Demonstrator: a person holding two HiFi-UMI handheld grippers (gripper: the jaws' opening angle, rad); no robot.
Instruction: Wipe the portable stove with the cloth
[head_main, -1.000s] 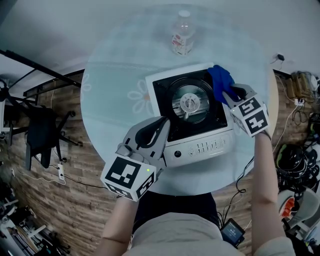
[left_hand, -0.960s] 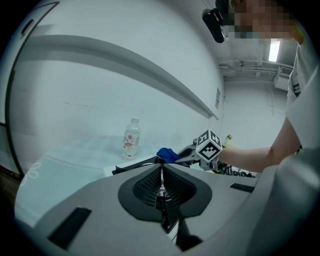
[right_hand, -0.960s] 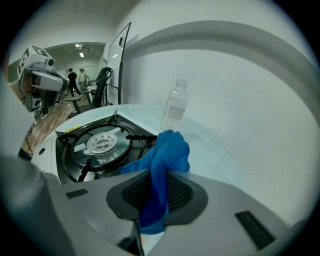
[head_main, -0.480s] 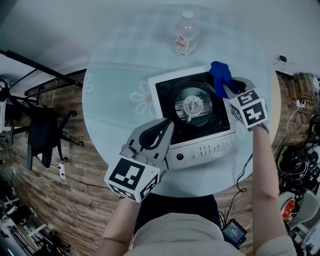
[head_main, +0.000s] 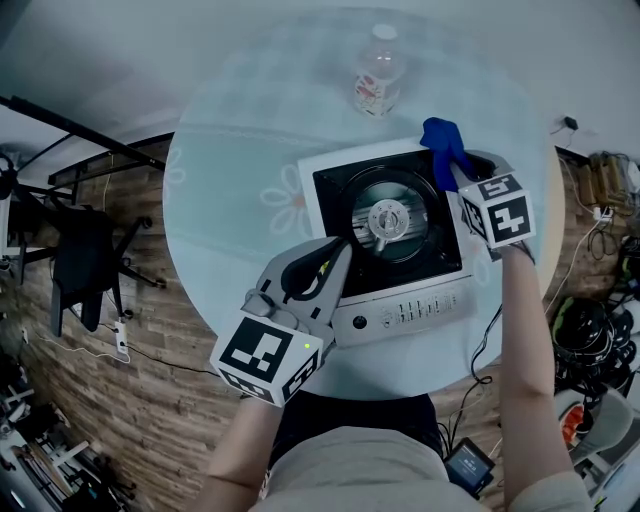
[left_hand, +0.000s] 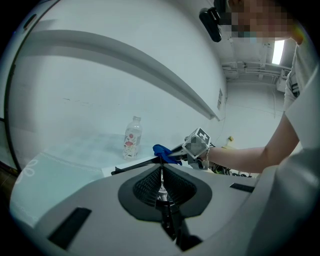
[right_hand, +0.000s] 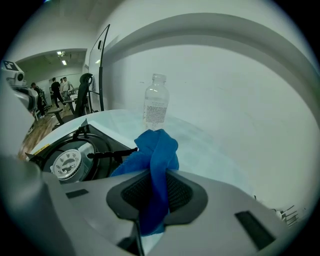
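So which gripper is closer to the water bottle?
Right. The right gripper, clamping the cloth, is at the stove's far right corner, close to the bottle; the left gripper sits at the stove's near left edge.

L claw (head_main: 343, 247) hides stove (head_main: 420, 300) front-left corner; R claw (head_main: 456, 178) swallows cloth (head_main: 440, 140) end; bottle (head_main: 377, 80) label prob. unreadable.

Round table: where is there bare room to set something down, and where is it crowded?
Widest free patch: the table at left, between its rim and the stove. A smaller one lies at the far edge, left of the bottle. Crowded: the stove's near-left corner by the left gripper, and its far-right corner, where the right gripper holds the cloth.
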